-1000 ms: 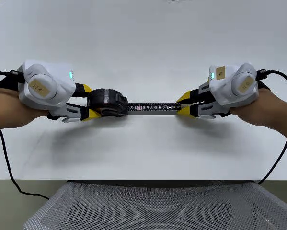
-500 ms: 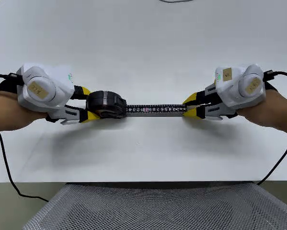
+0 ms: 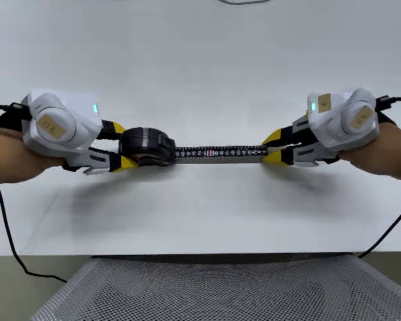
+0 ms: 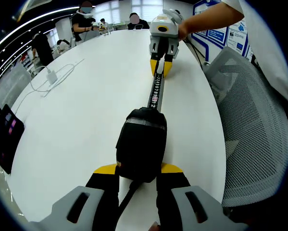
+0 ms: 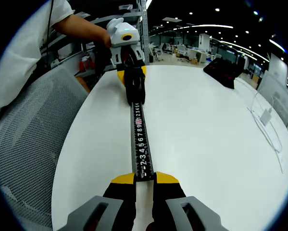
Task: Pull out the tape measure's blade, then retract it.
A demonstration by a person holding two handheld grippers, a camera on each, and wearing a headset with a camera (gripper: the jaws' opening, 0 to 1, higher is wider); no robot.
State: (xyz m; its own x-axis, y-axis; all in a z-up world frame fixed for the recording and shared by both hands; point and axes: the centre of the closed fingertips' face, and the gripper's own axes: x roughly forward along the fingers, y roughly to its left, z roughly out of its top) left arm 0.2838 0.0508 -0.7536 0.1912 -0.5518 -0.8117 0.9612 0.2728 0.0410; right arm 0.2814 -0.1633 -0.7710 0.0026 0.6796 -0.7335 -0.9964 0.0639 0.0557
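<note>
Left gripper (image 3: 123,143) pinching the black rounded tape measure case (image 3: 148,145), low over the white desk (image 3: 207,60). My right gripper (image 3: 272,148) is clamped on the tip of the black numbered blade (image 3: 217,152) (drawn out straight between both grippers).

A long white tabletop (image 3: 200,60) with a rounded edge runs through an open office. A grey mesh chair (image 3: 200,287) stands at its near edge. Windows (image 4: 119,7) brighten the far end, where people (image 4: 83,21) sit, and blue posters (image 4: 216,34) hang on a wall. Strip lights (image 5: 216,26) cross a dark ceiling. A white cable (image 4: 51,77) and a black bag (image 5: 223,70) lie on the tabletop.
</note>
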